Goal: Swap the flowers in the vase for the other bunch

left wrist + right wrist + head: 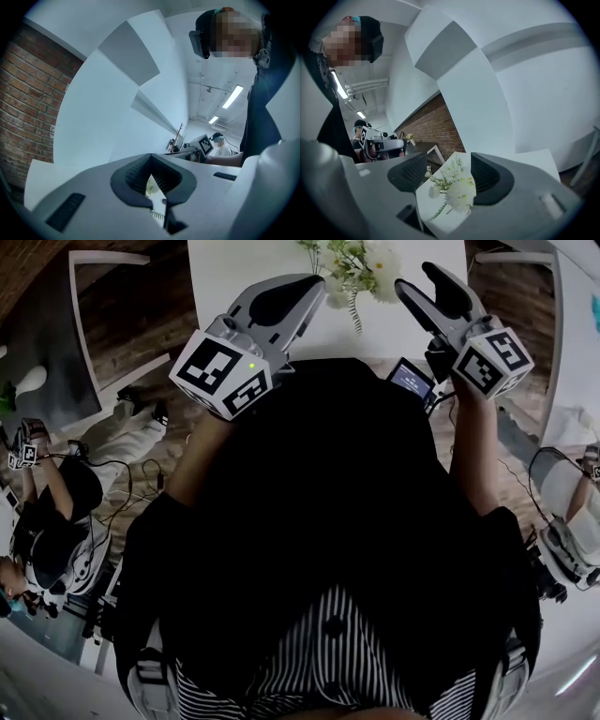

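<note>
A bunch of white flowers (361,266) with green stems lies on the white table (248,268) at the top of the head view. My right gripper (417,279) hovers just right of the bunch with its jaws open. In the right gripper view the bunch (457,187) shows through the gap between the two pads, on the table (425,206) beyond them, and nothing is pressed. My left gripper (312,285) is held to the left of the flowers. Its pads (138,174) nearly meet, leaving a thin slit with nothing in it. No vase is in sight.
A small device with a lit screen (411,379) hangs at the table's near edge. A white frame (103,296) stands left of the table, another white table (574,343) at the right. Other people with grippers (28,454) work to the left.
</note>
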`<state>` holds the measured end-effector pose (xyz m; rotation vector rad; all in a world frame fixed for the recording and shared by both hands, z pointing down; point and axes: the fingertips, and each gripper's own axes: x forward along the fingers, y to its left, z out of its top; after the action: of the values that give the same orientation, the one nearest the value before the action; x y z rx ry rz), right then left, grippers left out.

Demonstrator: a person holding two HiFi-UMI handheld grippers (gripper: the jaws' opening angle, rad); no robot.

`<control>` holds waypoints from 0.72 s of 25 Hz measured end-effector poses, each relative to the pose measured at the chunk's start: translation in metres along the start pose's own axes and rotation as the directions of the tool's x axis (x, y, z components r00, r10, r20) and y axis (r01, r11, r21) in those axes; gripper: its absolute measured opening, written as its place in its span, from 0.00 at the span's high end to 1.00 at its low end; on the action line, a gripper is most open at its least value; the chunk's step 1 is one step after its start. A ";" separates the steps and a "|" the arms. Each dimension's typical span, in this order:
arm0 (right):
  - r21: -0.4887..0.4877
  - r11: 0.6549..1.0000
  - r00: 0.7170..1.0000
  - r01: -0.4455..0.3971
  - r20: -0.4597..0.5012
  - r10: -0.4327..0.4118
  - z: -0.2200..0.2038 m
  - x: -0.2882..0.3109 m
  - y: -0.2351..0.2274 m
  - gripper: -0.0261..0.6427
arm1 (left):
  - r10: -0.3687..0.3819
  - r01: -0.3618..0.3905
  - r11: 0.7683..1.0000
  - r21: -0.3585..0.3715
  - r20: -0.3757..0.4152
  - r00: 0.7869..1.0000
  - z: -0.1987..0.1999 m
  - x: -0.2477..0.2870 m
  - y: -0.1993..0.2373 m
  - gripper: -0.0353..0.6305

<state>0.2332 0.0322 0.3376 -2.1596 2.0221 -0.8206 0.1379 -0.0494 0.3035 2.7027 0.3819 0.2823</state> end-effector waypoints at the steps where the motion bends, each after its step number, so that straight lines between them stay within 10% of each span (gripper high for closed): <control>1: 0.003 1.000 1.000 0.002 -0.008 -0.002 -0.002 0.002 -0.001 0.53 | 0.001 -0.001 1.000 -0.002 0.001 1.000 -0.001 0.000 0.001 0.94; 18: -0.005 1.000 0.980 -0.010 -0.197 0.009 -0.050 0.030 -0.010 0.31 | 0.080 -0.079 0.995 -0.058 0.002 0.997 -0.022 -0.017 0.002 0.94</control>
<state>0.2206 0.0200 0.3942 -2.1473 2.1229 -1.0671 0.1166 -0.0486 0.3220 2.6652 0.2615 0.3058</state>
